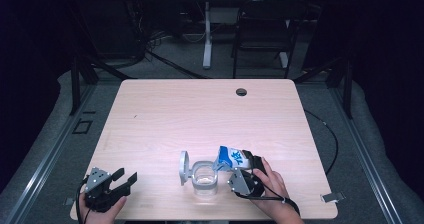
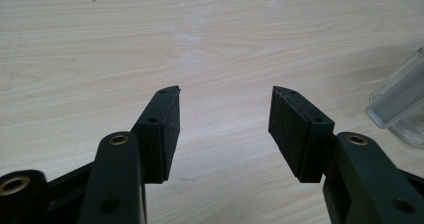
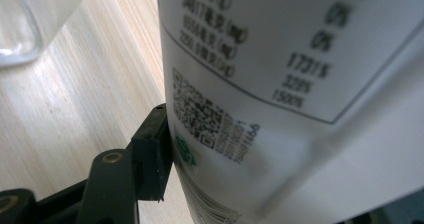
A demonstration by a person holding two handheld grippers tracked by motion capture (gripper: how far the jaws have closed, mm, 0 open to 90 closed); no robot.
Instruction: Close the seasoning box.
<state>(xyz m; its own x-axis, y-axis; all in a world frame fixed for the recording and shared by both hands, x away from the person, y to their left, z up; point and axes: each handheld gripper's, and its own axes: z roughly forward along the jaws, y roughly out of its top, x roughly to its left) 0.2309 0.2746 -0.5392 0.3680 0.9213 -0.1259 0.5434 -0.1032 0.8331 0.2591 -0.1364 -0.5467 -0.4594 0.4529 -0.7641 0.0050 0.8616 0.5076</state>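
High view showed a blue-and-white carton [image 1: 231, 158] tilted over a clear glass jar [image 1: 204, 178] near the front of the counter [image 1: 200, 114], gripped by the right tongs [image 1: 248, 163]. Right gripper view had a black pad pressed against the carton's printed side. A hinged lid [image 1: 184, 167] stood open at the jar's left. Well apart, at the counter's front left corner, the left tongs [image 1: 124, 178] gaped open, holding nothing

Black claws [image 2: 225, 129], brass screws, grey top plates.
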